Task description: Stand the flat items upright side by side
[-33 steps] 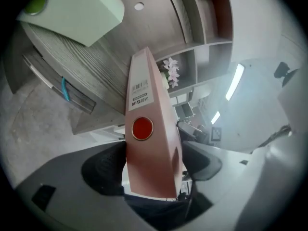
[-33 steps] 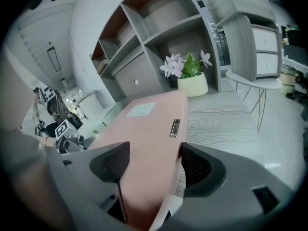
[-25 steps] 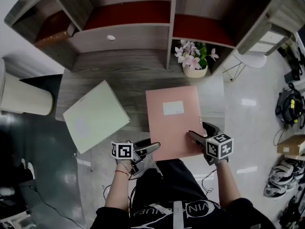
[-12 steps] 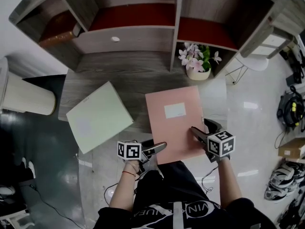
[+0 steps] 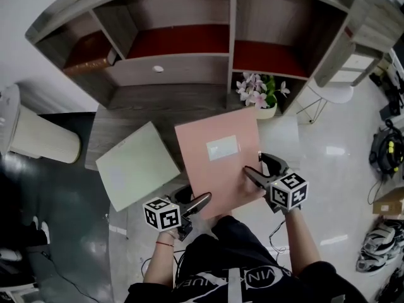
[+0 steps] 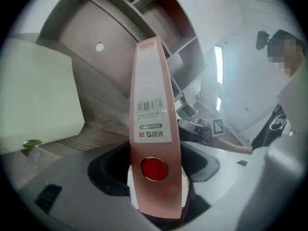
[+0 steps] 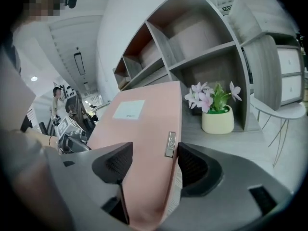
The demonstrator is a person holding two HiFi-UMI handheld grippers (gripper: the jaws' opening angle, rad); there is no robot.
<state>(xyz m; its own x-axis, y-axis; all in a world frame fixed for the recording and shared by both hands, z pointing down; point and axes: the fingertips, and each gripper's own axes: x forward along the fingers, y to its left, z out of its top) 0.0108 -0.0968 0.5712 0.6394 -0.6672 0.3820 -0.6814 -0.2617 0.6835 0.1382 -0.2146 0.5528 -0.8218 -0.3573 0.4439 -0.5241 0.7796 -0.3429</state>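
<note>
Above desk (image 5: 158, 103), pink folder (image 5: 214, 166) clamped in just-closed fingers of left gripper (image 5: 196, 202), right gripper (image 5: 257, 167)

A grey wood-grain desk (image 5: 158, 106) is standing against a pale wall (image 5: 25, 5) and carrying a matching shelf unit (image 5: 231, 17) whose open compartments are showing dark red boards (image 5: 180, 40), while a cream pot of pink flowers (image 5: 260, 96) is sitting on the desk just right of the unit's middle divider. A glossy floor (image 5: 328, 169) is throwing back bright patches of light, with a white cylindrical bin (image 5: 38, 137) standing left of the desk and a white chair (image 5: 331, 84) and a drawer unit (image 5: 356, 62) standing to its right. Shoes (image 5: 379, 248), a cardboard box (image 5: 391, 201) and dark cables (image 5: 386, 150) are lying along the floor's right edge.
</note>
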